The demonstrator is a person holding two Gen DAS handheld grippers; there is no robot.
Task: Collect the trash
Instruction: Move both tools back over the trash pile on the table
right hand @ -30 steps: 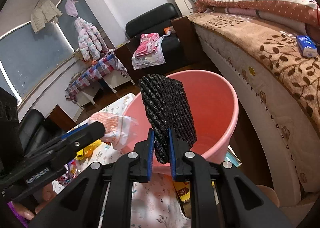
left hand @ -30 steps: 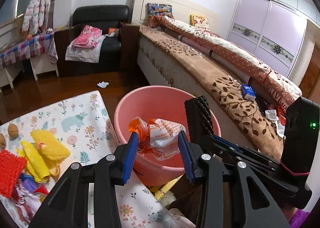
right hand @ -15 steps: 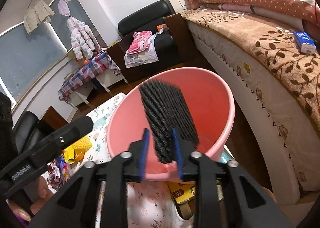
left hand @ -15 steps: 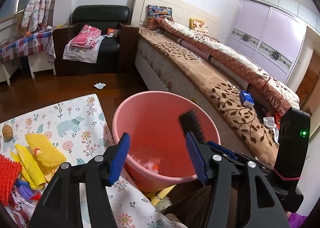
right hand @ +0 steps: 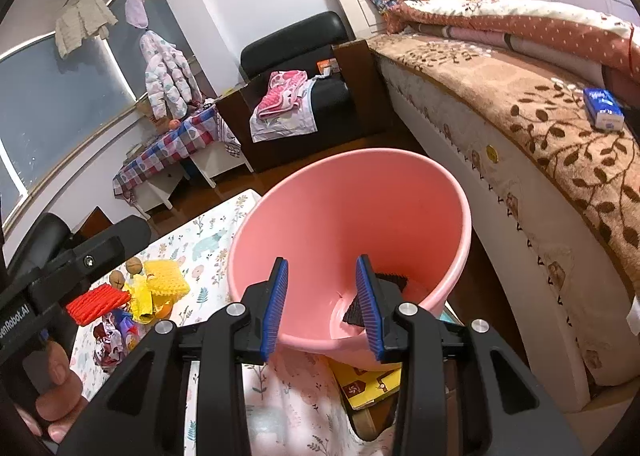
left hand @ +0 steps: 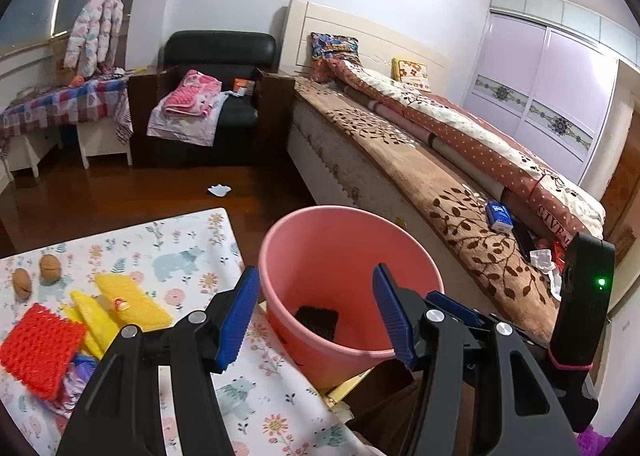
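A pink bucket [left hand: 348, 256] stands beside the floral-cloth table [left hand: 188, 252]; it also shows in the right wrist view [right hand: 352, 216]. A black foam net [left hand: 317, 321] lies at its bottom, also seen in the right wrist view [right hand: 356, 306]. My left gripper [left hand: 316, 316] is open and empty above the bucket's near rim. My right gripper [right hand: 322, 304] is open and empty over the bucket. On the table lie yellow foam nets [left hand: 128, 298], a red foam net [left hand: 38, 348], two walnuts [left hand: 50, 265] and crumpled wrappers [right hand: 110, 336].
A bed [left hand: 440, 160] with a brown leaf blanket runs along the right, with a blue tissue pack [left hand: 499, 215] on it. A black armchair [left hand: 212, 96] with clothes stands at the back. A white scrap [left hand: 219, 189] lies on the wooden floor. A yellow box [right hand: 370, 384] lies under the bucket.
My left gripper opened and the orange-white wrapper dropped from it. My right gripper opened and the black foam net fell to the bucket's bottom. Both grippers rose slightly.
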